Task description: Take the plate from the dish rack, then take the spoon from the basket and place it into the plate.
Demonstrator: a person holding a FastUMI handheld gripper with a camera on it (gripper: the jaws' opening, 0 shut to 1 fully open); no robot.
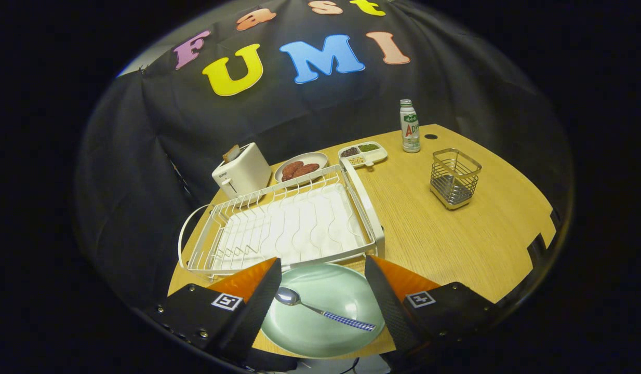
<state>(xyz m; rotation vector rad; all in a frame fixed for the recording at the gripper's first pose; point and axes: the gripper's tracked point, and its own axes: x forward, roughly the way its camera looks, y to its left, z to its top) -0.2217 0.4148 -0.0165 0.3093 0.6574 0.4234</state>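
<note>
A pale green plate [325, 291] lies flat on the wooden table [455, 239], just in front of the white wire dish rack [289, 223]. On the plate rests a spoon [320, 310] with a steel bowl and a blue checked handle. My gripper [323, 270] hovers over the plate with its two orange and black fingers spread wide, one on each side of the plate, touching nothing. The spoon lies in the gap between the fingers. The rack holds no dishes. A small wire basket [454, 178] stands beyond the fingers to the right.
Behind the rack stand a white toaster [241, 170], a plate of reddish food [299, 167] and a divided snack tray [363, 152]. A small bottle [410, 127] stands at the back of the table. The table's edge curves round on the right.
</note>
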